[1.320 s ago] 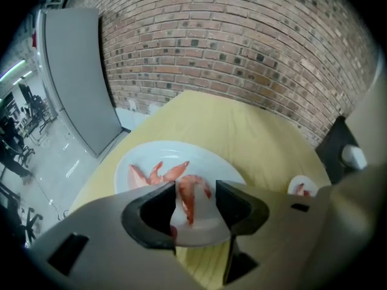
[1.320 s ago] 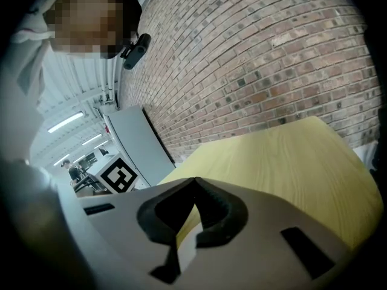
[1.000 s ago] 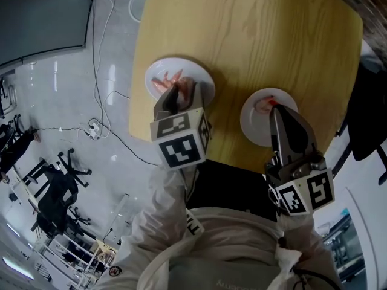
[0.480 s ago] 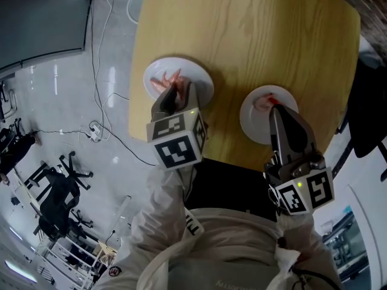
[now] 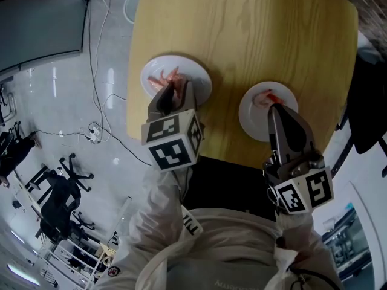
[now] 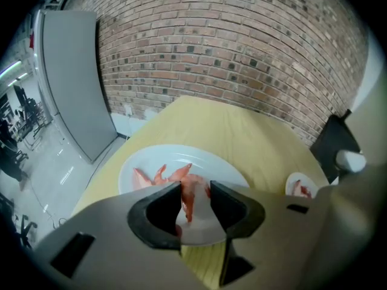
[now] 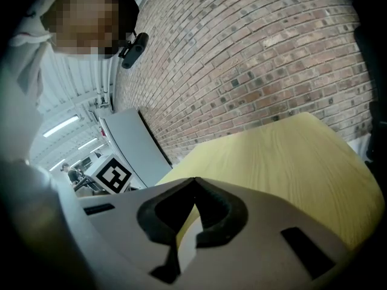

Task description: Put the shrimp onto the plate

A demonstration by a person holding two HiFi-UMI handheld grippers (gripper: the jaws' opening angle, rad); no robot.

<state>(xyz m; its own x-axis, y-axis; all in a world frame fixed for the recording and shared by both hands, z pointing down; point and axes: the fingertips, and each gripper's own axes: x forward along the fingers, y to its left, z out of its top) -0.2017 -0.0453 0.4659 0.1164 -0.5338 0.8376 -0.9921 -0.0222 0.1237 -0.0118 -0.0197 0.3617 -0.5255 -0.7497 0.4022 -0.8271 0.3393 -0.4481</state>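
On the large white plate (image 5: 198, 78) at the table's left edge lie several pink shrimp (image 5: 161, 80). My left gripper (image 5: 176, 93) points steeply down over this plate. Its jaws have just been closing, and its pads press on one shrimp (image 6: 190, 193) between them. The other shrimp (image 6: 147, 177) lie on the plate (image 6: 129, 169) beyond the jaws. A small white plate (image 5: 248, 123) at the right holds one shrimp (image 5: 264, 99). My right gripper (image 5: 273, 108) hangs over its near side, shut, with its tips (image 7: 195, 183) meeting on nothing.
The round wooden table (image 5: 254, 35) ends close to both plates on the near side. Below it lie a grey floor with cables (image 5: 100, 101) and office chairs (image 5: 57, 192). A brick wall (image 6: 230, 47) and a grey panel (image 6: 72, 77) stand beyond the table.
The left jaws have drawn a little closer round the shrimp. Both grippers stay in place over their plates, and the picture has shifted slightly with the head.
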